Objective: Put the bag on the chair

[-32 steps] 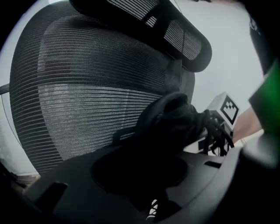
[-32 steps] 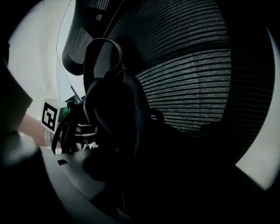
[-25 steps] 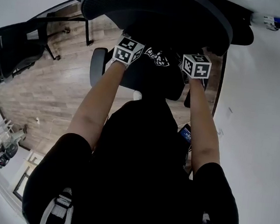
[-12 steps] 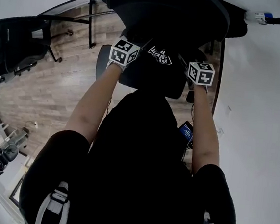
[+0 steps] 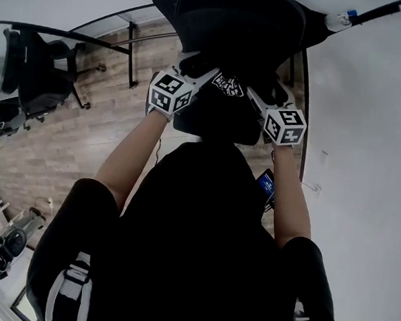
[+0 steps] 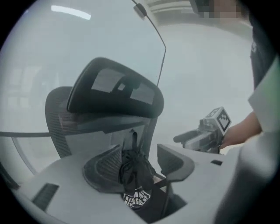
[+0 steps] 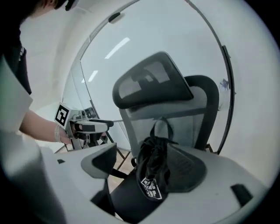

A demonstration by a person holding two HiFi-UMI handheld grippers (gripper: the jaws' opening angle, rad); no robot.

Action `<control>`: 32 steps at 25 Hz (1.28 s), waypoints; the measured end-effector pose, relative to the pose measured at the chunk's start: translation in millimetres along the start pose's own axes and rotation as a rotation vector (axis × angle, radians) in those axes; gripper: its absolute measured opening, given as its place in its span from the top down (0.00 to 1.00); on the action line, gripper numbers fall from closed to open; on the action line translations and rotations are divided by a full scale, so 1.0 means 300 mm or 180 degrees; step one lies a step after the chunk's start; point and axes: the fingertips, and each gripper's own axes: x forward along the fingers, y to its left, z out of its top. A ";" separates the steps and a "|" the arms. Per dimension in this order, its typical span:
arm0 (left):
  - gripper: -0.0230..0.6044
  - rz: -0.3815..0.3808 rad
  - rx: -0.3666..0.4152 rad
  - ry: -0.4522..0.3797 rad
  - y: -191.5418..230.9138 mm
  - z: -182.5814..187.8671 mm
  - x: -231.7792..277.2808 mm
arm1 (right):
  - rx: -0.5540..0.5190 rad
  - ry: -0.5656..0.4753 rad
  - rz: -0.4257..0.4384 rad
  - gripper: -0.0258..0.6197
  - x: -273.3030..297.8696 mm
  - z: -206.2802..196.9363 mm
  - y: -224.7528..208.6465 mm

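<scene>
With the bag [image 7: 153, 173] sat on the chair [image 7: 151, 83] and the left tongs [image 6: 139, 168] and right tongs [image 7: 142, 166] both spread open around it, they're probably best backed straight out so nothing gets snagged.

An office, by the look of it. A mesh-backed swivel chair [image 5: 234, 25] with a headrest stands against a plain white wall [image 5: 372, 137]. To the left of it, a second office chair [image 5: 43, 77] sits on a wood-plank floor [image 5: 68, 143]. Behind the chair runs a black-framed glass partition [image 7: 100, 65], with ceiling strip lights [image 7: 117, 47] showing in it.
</scene>
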 end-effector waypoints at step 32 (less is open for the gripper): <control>0.95 -0.0407 0.0825 -0.1151 -0.536 0.574 -0.602 | -0.1096 -0.1657 0.0285 0.96 -0.613 0.593 0.666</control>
